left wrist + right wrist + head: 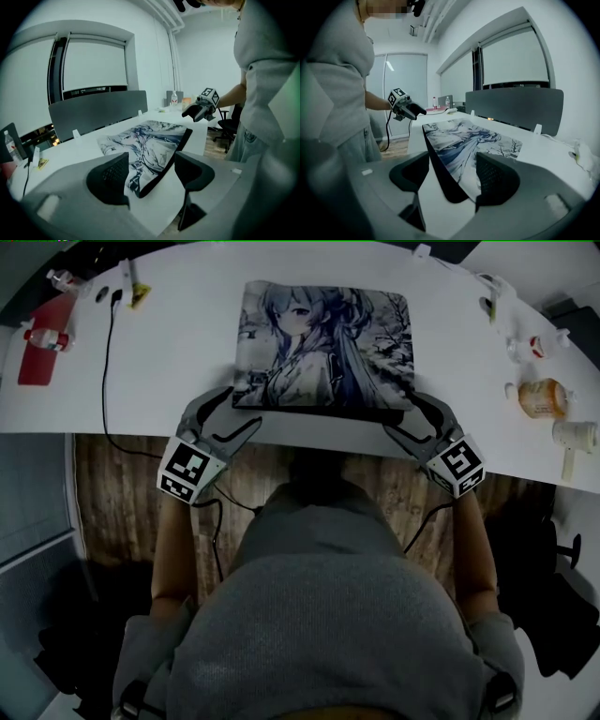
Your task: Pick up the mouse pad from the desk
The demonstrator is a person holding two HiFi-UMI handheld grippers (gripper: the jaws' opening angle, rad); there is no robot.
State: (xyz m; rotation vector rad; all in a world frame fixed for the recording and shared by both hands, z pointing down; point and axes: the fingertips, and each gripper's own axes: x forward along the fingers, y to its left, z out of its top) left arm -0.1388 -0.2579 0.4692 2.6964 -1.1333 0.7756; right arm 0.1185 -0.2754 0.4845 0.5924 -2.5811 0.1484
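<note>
The mouse pad (pixel 323 348), printed with an anime figure, lies flat on the white desk (pixel 169 362), its near edge close to the desk's front edge. My left gripper (pixel 230 415) is at the pad's near left corner and my right gripper (pixel 417 420) at the near right corner. In the left gripper view the jaws of the gripper (pixel 151 174) stand open, with the corner of the pad (pixel 150 140) between them, untouched. The right gripper view shows the same: that gripper (pixel 451 177) is open around a corner of the pad (pixel 464 145).
A red case (pixel 39 357) and a small bottle (pixel 47 337) lie at the desk's left end, beside a black cable (pixel 106 362). At the right end lie an orange bottle (pixel 542 397) and white items (pixel 574 437). A grey partition (pixel 98 110) stands behind the desk.
</note>
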